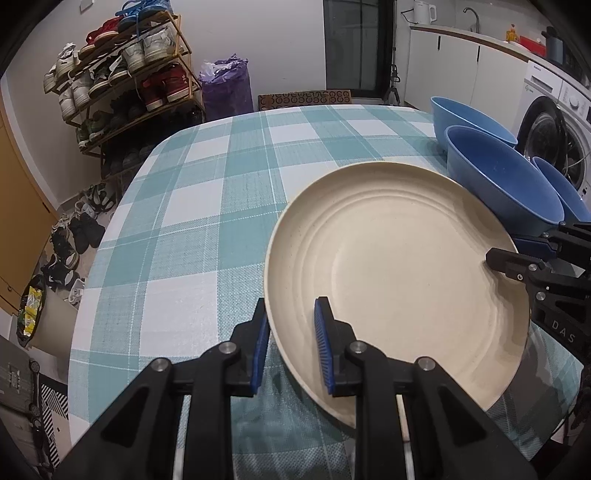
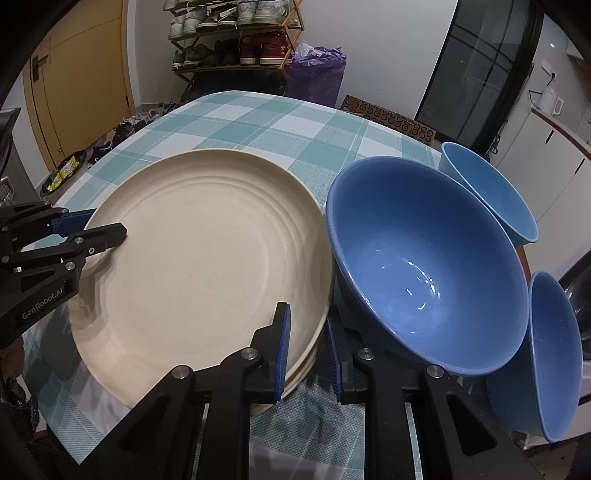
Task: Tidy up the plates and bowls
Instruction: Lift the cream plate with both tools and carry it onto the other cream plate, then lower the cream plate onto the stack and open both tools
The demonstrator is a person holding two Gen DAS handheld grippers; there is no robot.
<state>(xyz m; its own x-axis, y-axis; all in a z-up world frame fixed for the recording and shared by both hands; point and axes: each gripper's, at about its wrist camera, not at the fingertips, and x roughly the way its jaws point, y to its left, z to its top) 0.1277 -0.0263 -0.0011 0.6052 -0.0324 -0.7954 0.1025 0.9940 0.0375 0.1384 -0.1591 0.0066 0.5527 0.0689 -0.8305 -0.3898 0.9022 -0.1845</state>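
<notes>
Both hand-held grippers, left (image 1: 291,343) and right (image 2: 308,354), sit part-open straddling opposite rims of the cream plate stack (image 2: 199,266) on the counter (image 1: 192,206), nothing clamped, so an uneven squeeze could tip it into the blue bowl (image 2: 424,266) just beside.

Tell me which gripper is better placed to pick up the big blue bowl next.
Right. The right gripper sits beside the big blue bowl; the left gripper straddles the cream plate's far rim.

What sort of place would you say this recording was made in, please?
Most likely a small home kitchen and entryway: a washing machine under a counter with a kettle, a loaded shoe rack, and a table with a checked cloth.
</notes>
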